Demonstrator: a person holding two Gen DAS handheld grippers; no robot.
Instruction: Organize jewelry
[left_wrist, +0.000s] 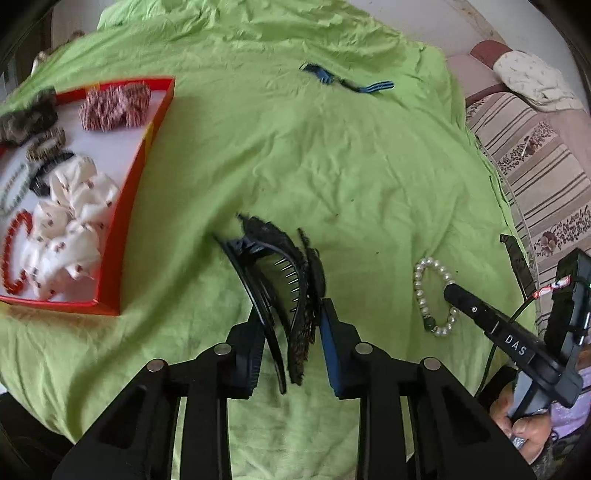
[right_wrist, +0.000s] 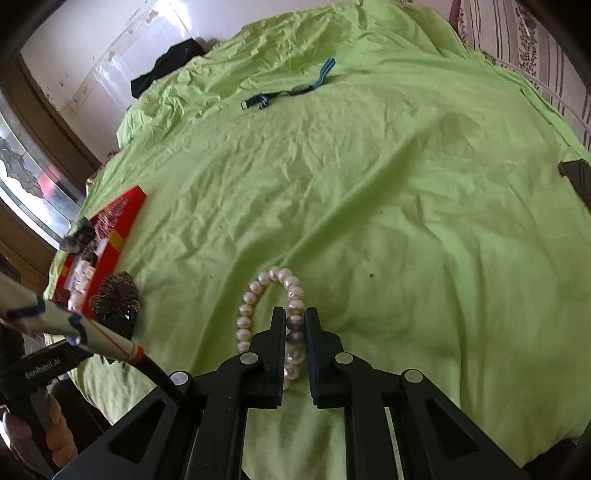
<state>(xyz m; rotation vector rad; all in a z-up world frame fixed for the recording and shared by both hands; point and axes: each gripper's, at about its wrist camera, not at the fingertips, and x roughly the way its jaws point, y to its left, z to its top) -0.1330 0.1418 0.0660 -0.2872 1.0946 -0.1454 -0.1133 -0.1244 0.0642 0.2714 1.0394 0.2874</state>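
A good part of the sorting was already done. In the red tray (left_wrist: 127, 206), well to the left of the left gripper (left_wrist: 291, 332), several pieces were laid: a white scrunchie (left_wrist: 70, 225), a red-and-white scrunchie (left_wrist: 114, 105), a dark scrunchie (left_wrist: 27, 118), a red bead bracelet (left_wrist: 14, 251) and a few small clips that could not be told apart clearly.

Three things were seen outside the tray, on the green sheet (left_wrist: 332, 166). The large black hair clip (left_wrist: 284, 280) was held between the jaws of the left gripper, which were clenched on its lower end, so that its teeth and its upper part stood out ahead of the fingertips. Whether it was lifted clear of the sheet could not be told. The pearl bracelet (right_wrist: 273, 321) was grasped by the right gripper (right_wrist: 295, 325): the jaws were closed on one side of the ring of pearls, and the rest of the ring lay on the sheet just ahead and to the left of them. The blue striped band (right_wrist: 291, 88) was left untouched, far ahead of both pairs of jaws.

It was judged that the task was more than half finished. The clip and the bracelet had to be carried to the tray and released there, and the blue band remained to be picked up afterwards.
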